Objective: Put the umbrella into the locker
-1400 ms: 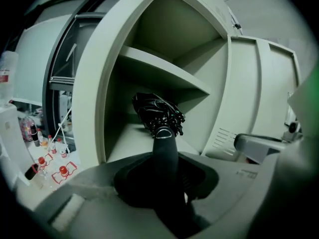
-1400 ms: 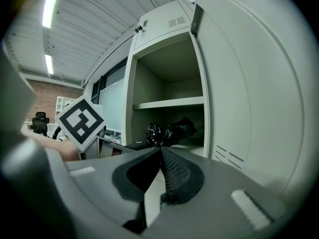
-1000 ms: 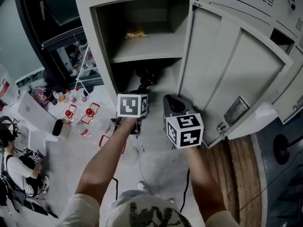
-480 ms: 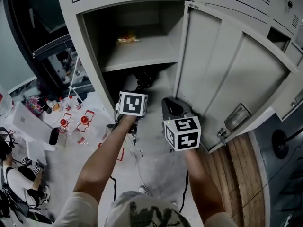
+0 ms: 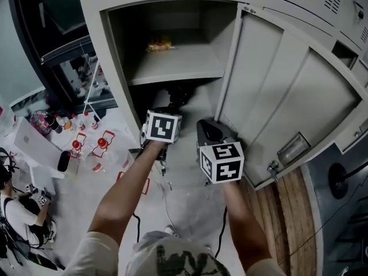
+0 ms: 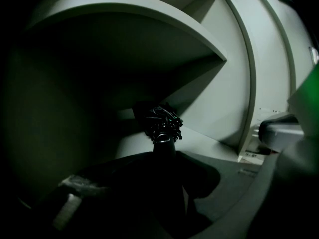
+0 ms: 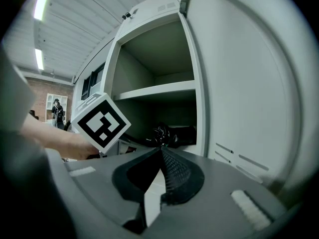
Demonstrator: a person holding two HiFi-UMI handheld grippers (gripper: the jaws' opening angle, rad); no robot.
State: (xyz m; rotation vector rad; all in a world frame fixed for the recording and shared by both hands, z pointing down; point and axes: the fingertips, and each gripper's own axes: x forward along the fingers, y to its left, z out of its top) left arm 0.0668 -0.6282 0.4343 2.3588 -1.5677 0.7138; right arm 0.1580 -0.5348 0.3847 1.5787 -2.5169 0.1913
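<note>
Left claw (image 6: 162, 179) just opened around umbrella (image 6: 162, 124) in lower locker compartment (image 6: 212, 144), right claw (image 7: 160, 151) closed

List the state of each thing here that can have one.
locker door, swung wide open.
umbrella, folded, its far end inside the lower compartment.
left gripper, jaws have just been opening, umbrella loose between them.
right gripper, jaws shut, nothing between them.

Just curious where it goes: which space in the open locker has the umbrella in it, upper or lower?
The lower space, under the shelf: the black umbrella is there. The upper space holds a small yellowish thing.
</note>
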